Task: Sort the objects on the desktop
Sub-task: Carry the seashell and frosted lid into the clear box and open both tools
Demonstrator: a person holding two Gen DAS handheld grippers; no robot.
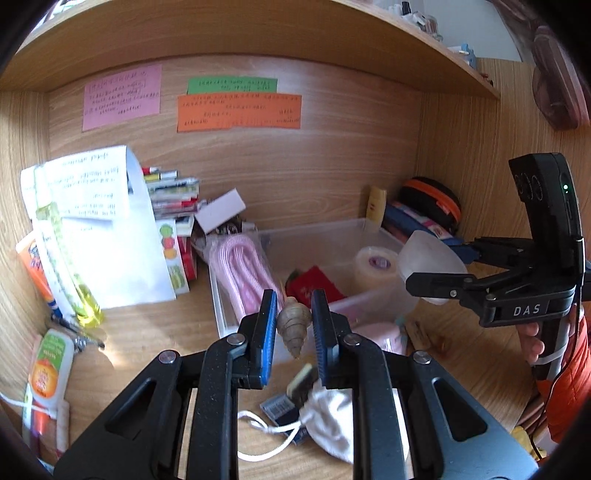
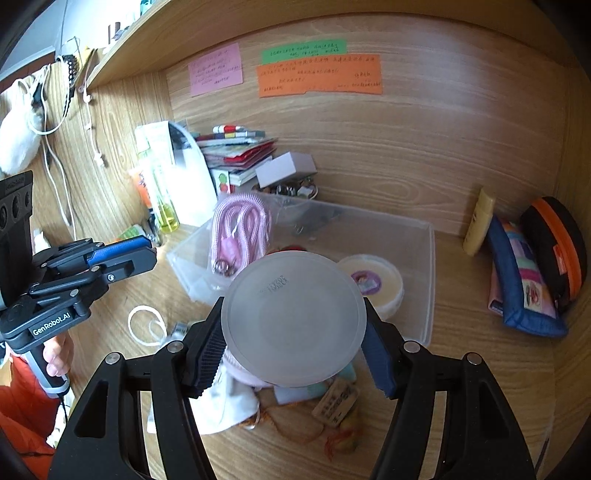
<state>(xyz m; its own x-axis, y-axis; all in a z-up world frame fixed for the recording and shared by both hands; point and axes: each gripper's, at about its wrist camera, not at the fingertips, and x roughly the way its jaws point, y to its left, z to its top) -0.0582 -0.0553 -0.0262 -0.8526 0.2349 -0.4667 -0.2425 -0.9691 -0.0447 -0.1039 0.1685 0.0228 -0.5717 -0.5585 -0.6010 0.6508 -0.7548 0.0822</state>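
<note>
My left gripper (image 1: 294,328) is shut on a brown spiral seashell (image 1: 294,325) and holds it above the near edge of the clear plastic bin (image 1: 325,230). My right gripper (image 2: 293,341) is shut on a frosted round plastic container (image 2: 293,317), held bottom-forward above the bin's front edge (image 2: 424,317); it also shows in the left wrist view (image 1: 430,264). The bin holds a pink coiled cable in a bag (image 1: 242,269), a red packet (image 1: 314,284) and a round tape roll (image 2: 373,282). The left gripper shows in the right wrist view (image 2: 122,256).
A white drawstring pouch (image 1: 330,417), a small dark box (image 1: 280,406), a wooden tag (image 2: 334,402) and trinkets lie on the desk in front of the bin. Books and papers (image 1: 92,221) stand left. A yellow tube (image 2: 478,223) and pouches (image 2: 524,277) sit right. A shelf (image 1: 258,29) hangs overhead.
</note>
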